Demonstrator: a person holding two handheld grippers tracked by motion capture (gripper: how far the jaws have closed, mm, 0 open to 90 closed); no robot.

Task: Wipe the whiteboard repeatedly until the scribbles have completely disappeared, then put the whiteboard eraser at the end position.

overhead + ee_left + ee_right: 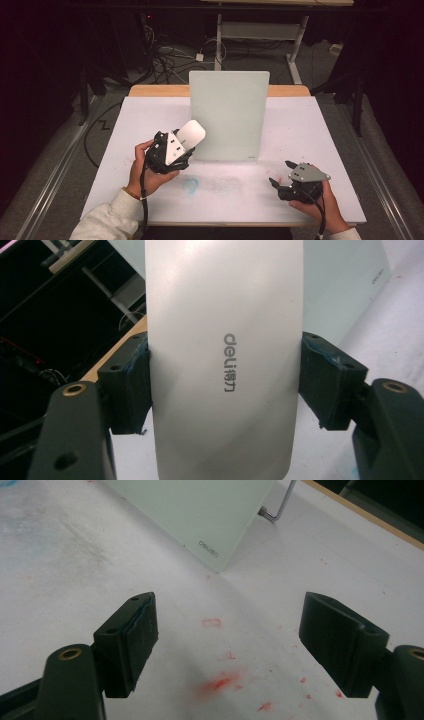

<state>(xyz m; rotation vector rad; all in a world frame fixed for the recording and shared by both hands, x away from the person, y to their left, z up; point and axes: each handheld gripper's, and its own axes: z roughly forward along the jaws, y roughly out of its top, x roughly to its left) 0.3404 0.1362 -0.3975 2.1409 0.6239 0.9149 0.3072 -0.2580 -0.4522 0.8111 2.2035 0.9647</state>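
Silver-white eraser (191, 133), flat with rounded corners and grey "deli" lettering, is clamped across its width between the jaws of the left gripper (184, 145). In the left gripper view the pads (131, 385) press both long edges and the long axis runs straight out along the jaws.

Key relation: in the high view the eraser's free end points toward the upper right of the frame and overlaps the lower left corner of the glass board (229, 115). Contact with the pane cannot be confirmed; it may be just in front of it. The board stands upright at frame centre on the white table (310, 135), propped on a metal leg (280, 502) behind it. The left hand is clearly the nearer one to the board.

Right gripper (278, 173) sits low at lower right of the high view, well apart from the board, jaws spread wide with nothing between them; its own view shows bare tabletop with red marker smears (218, 682) under the gap.

Other items: a blue smudge (190, 184) on the table below the left gripper.

Judgement: a wipe of the board face looks to be next. Nothing stands between eraser and pane; the risk is pushing the propped board backward.
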